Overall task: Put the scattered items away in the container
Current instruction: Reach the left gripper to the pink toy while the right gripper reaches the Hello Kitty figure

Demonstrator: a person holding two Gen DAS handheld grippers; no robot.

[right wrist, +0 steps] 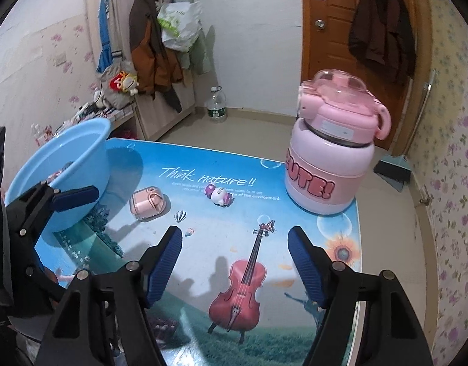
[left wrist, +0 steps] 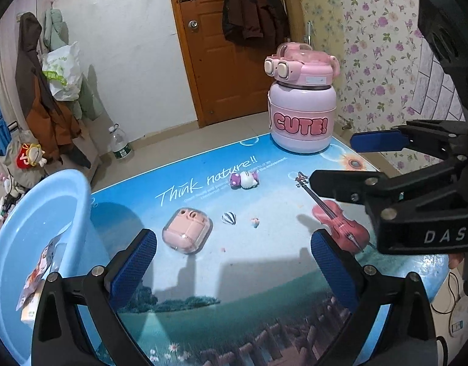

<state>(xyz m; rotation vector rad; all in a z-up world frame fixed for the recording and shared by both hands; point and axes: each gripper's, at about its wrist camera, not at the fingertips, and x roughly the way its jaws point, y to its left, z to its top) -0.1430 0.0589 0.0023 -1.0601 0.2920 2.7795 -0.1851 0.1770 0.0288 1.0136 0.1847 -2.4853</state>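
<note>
A pink earbud case (left wrist: 187, 231) (right wrist: 147, 202) lies on the table just ahead of my left gripper (left wrist: 232, 244), which stands open and empty above the tabletop. Further back lies a small purple-and-white toy figure (left wrist: 244, 180) (right wrist: 219, 195). A pink bottle marked "CUTE!" (left wrist: 302, 113) (right wrist: 331, 158) stands upright at the far right corner. The light blue basin (left wrist: 23, 222) (right wrist: 81, 158) sits at the table's left edge with a printed packet (left wrist: 40, 277) inside. My right gripper (right wrist: 234, 241) (left wrist: 349, 161) hangs open over the printed violin, holding nothing.
The table (right wrist: 203, 164) has a printed picture top; its right edge runs close to the flowered wall. A wooden door (left wrist: 215, 45), hanging coats and a water bottle (right wrist: 217, 106) on the floor lie beyond the far edge. One finger (right wrist: 75, 198) of the left gripper shows by the basin.
</note>
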